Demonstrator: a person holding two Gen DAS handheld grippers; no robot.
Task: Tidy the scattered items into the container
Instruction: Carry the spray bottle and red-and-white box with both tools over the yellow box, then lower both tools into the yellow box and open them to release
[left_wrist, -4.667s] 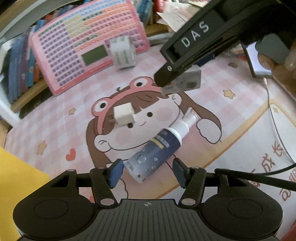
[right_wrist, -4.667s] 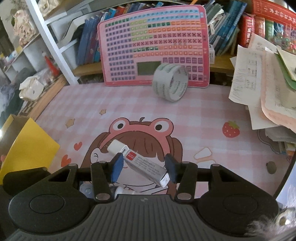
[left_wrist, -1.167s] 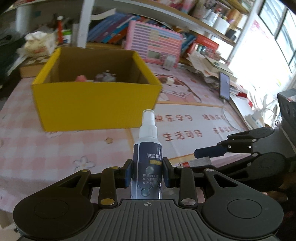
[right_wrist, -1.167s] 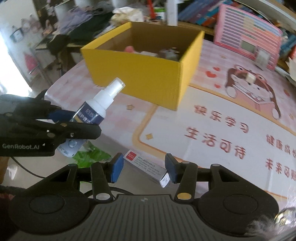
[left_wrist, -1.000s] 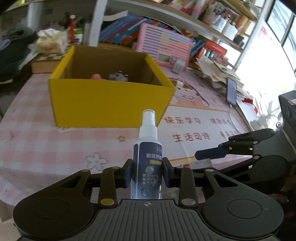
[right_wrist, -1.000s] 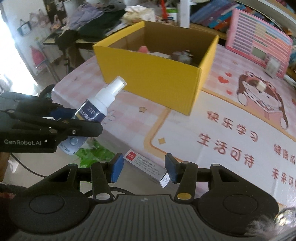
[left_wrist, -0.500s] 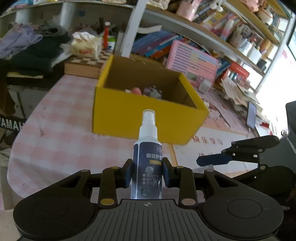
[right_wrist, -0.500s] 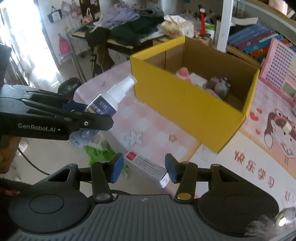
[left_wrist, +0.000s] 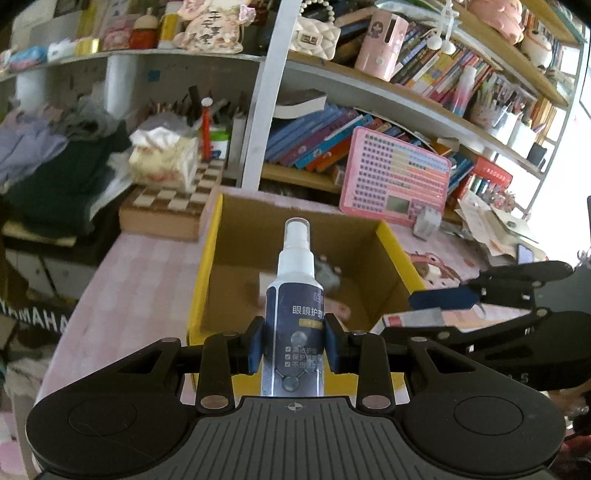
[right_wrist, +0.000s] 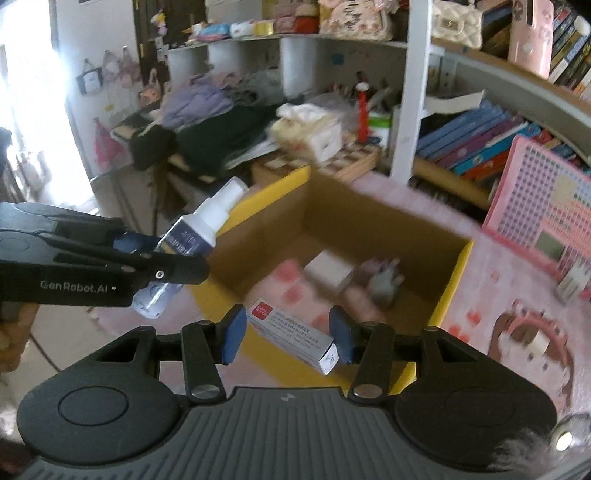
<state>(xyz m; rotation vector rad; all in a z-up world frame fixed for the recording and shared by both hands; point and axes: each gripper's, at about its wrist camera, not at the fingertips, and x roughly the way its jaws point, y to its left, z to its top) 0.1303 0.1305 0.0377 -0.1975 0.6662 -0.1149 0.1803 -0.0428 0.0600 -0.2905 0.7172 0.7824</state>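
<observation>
We are pinching a spray bottle (left_wrist: 295, 306) in the left gripper (left_wrist: 293, 349) and a small carton (right_wrist: 291, 334) in the right gripper (right_wrist: 287, 334) above the yellow box (right_wrist: 452, 288) — its contents blurred, best seen from the right wrist.

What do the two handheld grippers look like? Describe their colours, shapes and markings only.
Both are matte black plastic, with a ribbed body flanked by round housings and silver screw heads. Each left gripper and right gripper finger carries a blue pad. The left one reads "GenRobot.AI" in white on its side.
</observation>
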